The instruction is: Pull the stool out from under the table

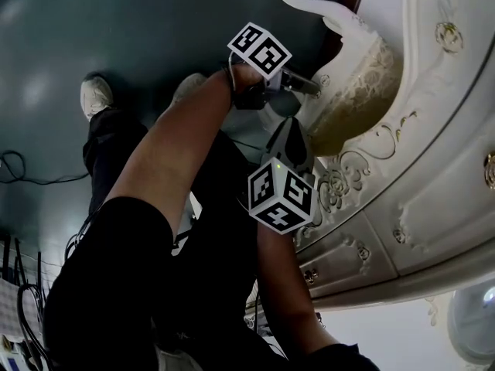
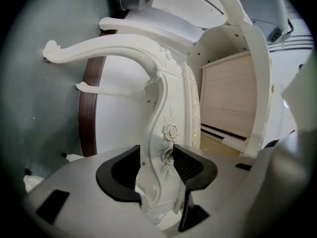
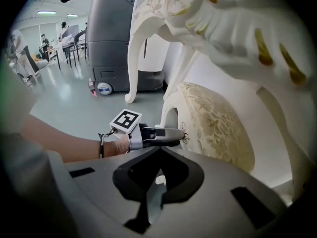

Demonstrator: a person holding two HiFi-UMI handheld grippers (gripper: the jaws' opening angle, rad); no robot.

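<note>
The left tongs (image 2: 159, 170) are standing open around a carved leg (image 2: 161, 118) of the stool (image 3: 218, 123), not clamping it. The right tongs (image 3: 157, 175) are hovering closed and empty just beside the cushion. The stool is sitting tucked beneath the ornate white surface (image 1: 433, 184), on the grey floor (image 1: 116, 29).

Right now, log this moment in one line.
left gripper: open around stool leg | right gripper: shut, empty | stool: partly under table

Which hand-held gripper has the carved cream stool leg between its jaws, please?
The left hand-held gripper: the carved cream stool leg stands between its jaws; the right hand-held gripper holds nothing.
</note>
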